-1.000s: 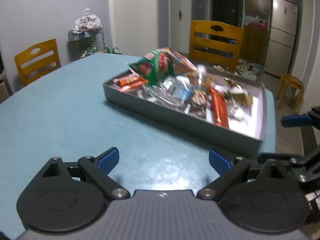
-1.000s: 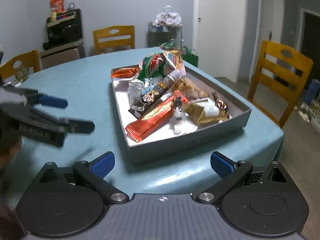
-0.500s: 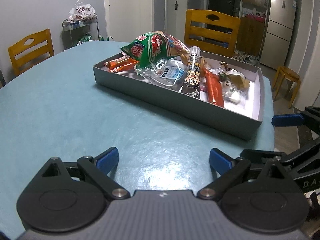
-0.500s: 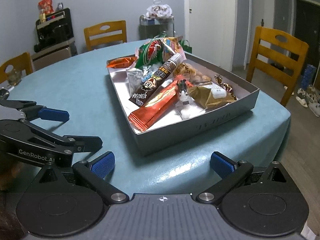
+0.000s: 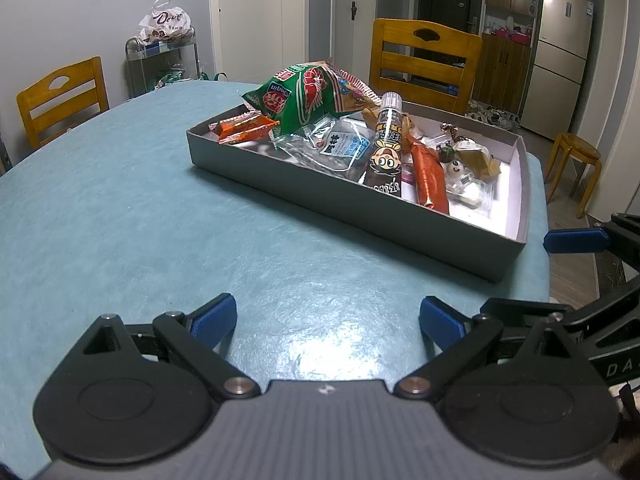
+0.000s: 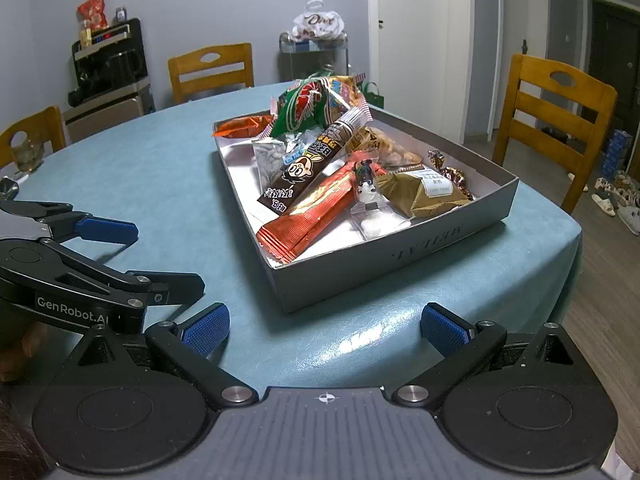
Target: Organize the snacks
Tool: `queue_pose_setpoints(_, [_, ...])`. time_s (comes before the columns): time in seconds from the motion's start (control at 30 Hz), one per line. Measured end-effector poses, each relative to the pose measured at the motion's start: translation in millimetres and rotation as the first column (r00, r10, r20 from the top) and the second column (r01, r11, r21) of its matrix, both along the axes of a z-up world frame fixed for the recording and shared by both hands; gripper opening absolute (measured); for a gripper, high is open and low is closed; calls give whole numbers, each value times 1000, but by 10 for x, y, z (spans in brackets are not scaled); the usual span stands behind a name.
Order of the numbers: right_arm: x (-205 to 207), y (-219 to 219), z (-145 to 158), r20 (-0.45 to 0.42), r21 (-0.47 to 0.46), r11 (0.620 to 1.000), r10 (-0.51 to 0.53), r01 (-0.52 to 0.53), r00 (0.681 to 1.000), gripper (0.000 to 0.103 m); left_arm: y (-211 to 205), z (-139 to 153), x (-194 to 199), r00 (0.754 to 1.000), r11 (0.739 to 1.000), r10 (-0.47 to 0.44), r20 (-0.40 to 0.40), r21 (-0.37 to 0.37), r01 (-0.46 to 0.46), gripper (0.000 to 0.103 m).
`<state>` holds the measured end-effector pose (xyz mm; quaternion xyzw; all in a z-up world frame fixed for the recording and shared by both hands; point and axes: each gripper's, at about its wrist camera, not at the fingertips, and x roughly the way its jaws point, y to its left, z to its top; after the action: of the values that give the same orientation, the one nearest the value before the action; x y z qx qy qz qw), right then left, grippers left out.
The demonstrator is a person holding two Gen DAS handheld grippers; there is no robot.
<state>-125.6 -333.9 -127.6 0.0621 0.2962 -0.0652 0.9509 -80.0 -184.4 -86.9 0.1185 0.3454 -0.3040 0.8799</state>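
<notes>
Snacks [image 6: 320, 168] lie heaped together inside a shallow grey box [image 6: 452, 232] that stands on the teal worktop [image 5: 120, 208], toward its right-hand edge as the left wrist view shows it, with one corner of the box close to where the worktop curves away to the floor. Everything edible is within the box walls; none of it shows on the bare worktop around it. That would fit either a gathering-in already done or a jumble waiting to be sorted, and the pictures do not settle which.

Both claws sit low at the near edge of the worktop, well apart from the box, probably so that each camera takes in the whole pile. Left claw [image 5: 328, 316] has its blue pads spread wide with nothing between them; right claw [image 6: 324, 326] is likewise wide and empty.

As for the pile: a puffy green bag [image 5: 300, 96] sits at the far end, propped over small orange wrappers [image 5: 244, 128]. A clear crinkled packet [image 5: 340, 148] lies beside a long brown tube with a cartoon face [image 6: 308, 168], which slants across the others. A long orange-red bar [image 6: 312, 212] rests along it, reaching the near wall. A tan pouch [image 6: 428, 196] and a small clear bag with a white sweet [image 6: 376, 220] fill the right side. Wrappers overlap, so the lower ones look awkward to pinch.
</notes>
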Motion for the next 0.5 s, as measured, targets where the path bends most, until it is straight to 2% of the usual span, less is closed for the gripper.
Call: queue_pose_setpoints(0.5, [-17,6,1,8,-1,1000,-1,1,1000,103,1,-2,0,1000,1000,0,0,0,0,100])
